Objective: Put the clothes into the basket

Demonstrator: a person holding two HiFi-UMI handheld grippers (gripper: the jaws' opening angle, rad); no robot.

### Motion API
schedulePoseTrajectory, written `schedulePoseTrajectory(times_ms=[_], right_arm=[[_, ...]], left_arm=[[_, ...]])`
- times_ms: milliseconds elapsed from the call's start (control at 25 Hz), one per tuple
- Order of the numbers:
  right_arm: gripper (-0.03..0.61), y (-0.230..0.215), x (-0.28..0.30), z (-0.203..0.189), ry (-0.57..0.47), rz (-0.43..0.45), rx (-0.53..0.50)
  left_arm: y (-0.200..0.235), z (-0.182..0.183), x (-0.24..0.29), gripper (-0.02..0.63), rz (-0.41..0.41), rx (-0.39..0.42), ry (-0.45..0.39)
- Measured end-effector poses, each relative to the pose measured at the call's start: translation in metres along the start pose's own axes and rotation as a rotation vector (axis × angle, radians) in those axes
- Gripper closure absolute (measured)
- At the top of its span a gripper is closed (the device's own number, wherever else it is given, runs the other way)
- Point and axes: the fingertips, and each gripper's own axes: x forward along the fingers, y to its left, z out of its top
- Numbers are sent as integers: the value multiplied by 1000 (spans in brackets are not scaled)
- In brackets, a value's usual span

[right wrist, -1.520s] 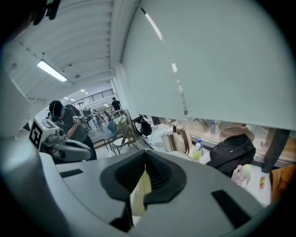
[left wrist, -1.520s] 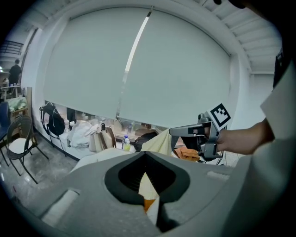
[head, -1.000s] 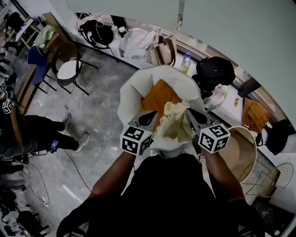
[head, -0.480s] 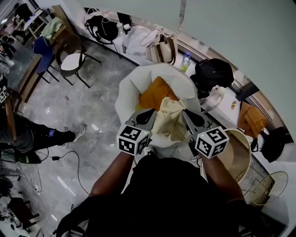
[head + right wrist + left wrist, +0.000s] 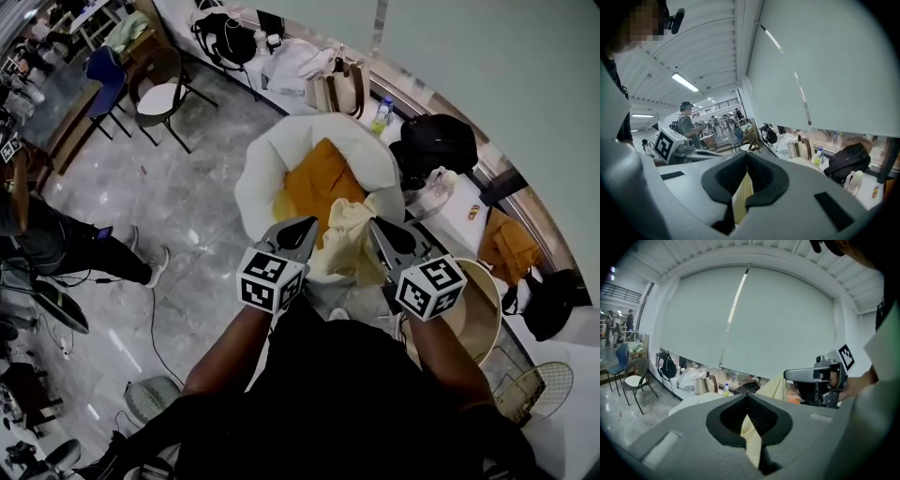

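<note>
Pale yellow cloth garment (image 5: 349, 246) over a white fabric-lined basket (image 5: 258, 178)
Left gripper (image 5: 307, 225) and right gripper (image 5: 374, 228) each pinch its edge (orange cloth (image 5: 314, 178) lies inside).

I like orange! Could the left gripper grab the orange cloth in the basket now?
Probably not: the left gripper is shut on the yellow cloth, though the orange cloth lies close ahead.

Pale-yellow garment (image 5: 349, 248): soft, matt, crumpled cloth. It sits between dark ribbed pads (image 5: 761, 416). The left gripper (image 5: 302, 230) and right gripper (image 5: 377, 230) have smooth, matt grey plastic shells. Orange cloth (image 5: 319, 178) looks matt too, inside the basket (image 5: 258, 183) with its white fabric lining. The floor (image 5: 178, 216) is glossy grey stone.
</note>
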Motion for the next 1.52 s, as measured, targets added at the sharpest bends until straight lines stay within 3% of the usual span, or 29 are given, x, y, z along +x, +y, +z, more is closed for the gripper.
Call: schedulePoseTrajectory(times_ms=[440,1080,1520], right_arm=[[558,33,-25,-37,44,123,-28],[558,114,-8,-54,98,373,-88],[558,179,0,-70,138,494,-105]], left_arm=[[-38,-30,-49,620,108,-32,-25],[-28,-60,-143,620,363,-116,-71],[-20,-82,-199,620,453,-167,-90]])
